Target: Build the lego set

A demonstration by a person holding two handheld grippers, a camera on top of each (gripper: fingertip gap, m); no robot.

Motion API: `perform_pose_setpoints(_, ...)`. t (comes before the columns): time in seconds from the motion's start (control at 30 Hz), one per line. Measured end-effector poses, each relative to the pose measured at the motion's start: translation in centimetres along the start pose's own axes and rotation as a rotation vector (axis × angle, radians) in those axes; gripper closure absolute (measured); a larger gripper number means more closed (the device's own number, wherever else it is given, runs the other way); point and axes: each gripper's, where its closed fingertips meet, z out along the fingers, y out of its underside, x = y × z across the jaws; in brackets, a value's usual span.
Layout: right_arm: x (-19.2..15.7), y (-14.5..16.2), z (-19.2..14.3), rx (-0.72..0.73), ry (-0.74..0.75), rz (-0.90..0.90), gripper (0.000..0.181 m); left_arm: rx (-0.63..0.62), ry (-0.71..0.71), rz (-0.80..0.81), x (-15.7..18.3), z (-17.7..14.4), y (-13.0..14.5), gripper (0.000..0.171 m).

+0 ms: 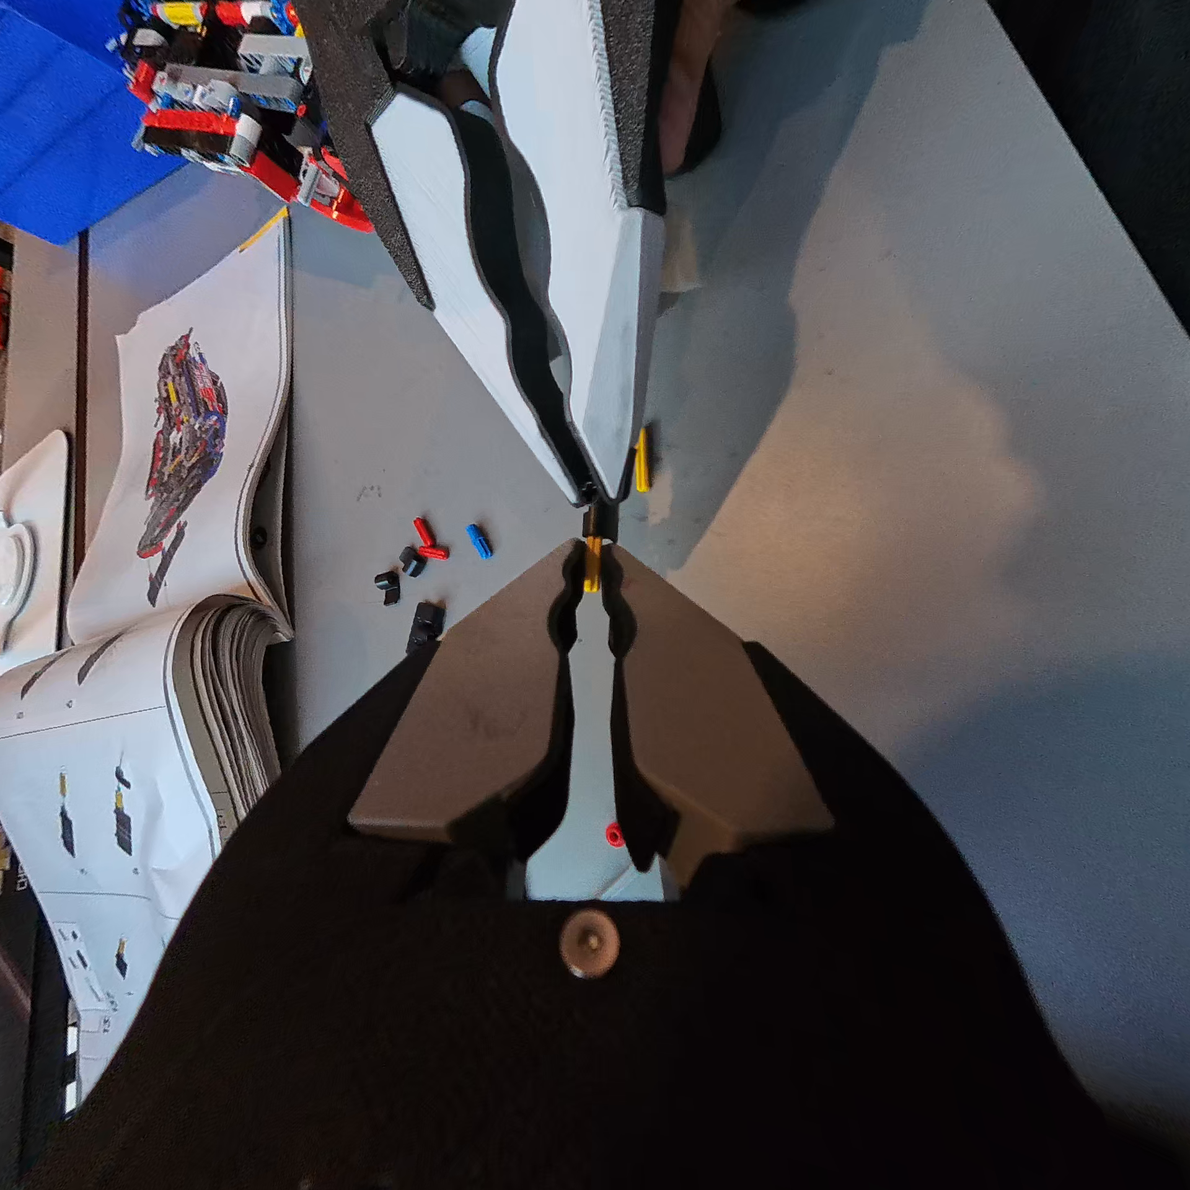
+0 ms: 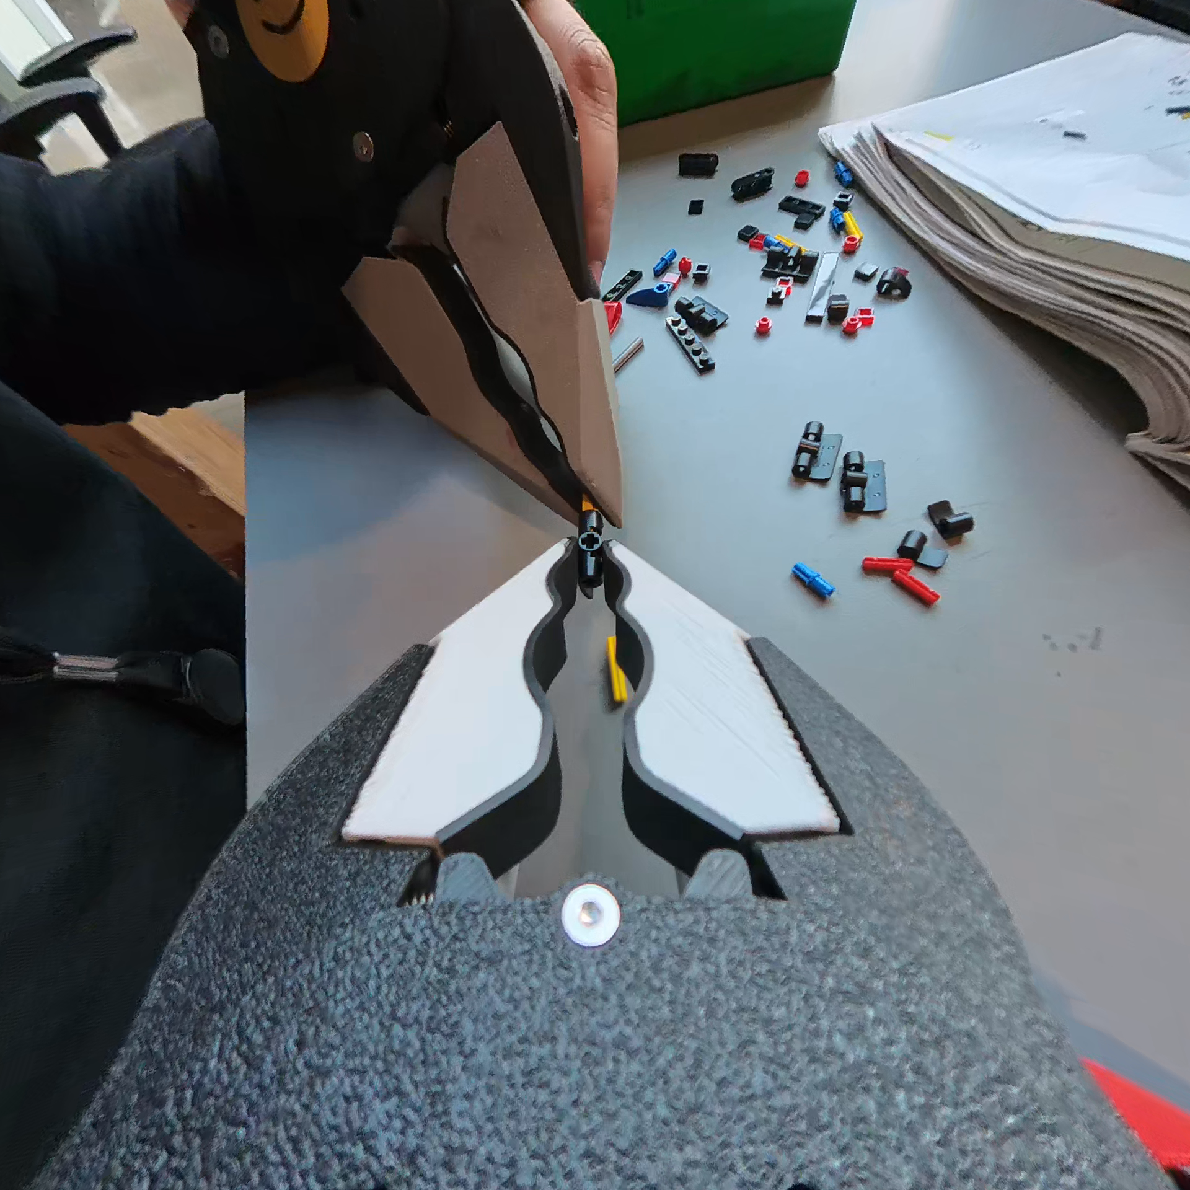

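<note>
The left wrist view is dim, with a warm orange patch of light on the grey surface point(image 1: 901, 515) at right and broad soft shadows; the near gripper body is almost black; the right wrist view is brighter and evenly lit, sharp at centre; both bend strongly at the edges, where the booklet point(image 2: 1062, 212) curves and softens.

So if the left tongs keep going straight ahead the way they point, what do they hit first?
The black connector that their yellow axle meets, gripped by the right tongs tip to tip; depth looks near zero.
</note>
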Motion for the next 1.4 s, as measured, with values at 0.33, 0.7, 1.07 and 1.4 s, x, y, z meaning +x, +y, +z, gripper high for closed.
perform_pose_setpoints(0.33, 0.1, 0.6, 0.7, -0.055, 0.052, -0.109, 0.174, 0.007, 0.02, -0.02, 0.1, -0.1, 0.0, 0.17)
perform_pose_setpoints(0.7, -0.2, -0.5, 0.2, -0.005, 0.046, -0.103, 0.174, 0.093, 0.049, -0.088, -0.2, -1.0, -0.8, 0.17)
perform_pose_setpoints(1.07, -1.1, -1.9, -0.8, 0.003, 0.186, -0.285, 0.174, 0.151, 0.033, -0.072, -0.3, -2.7, -2.1, 0.17)
perform_pose_setpoints(1.4, 0.3, -0.8, -0.6, -0.08, 0.222, -0.306, 0.174, 0.066, 0.018, -0.131, -0.3, 0.2, -1.3, 0.156)
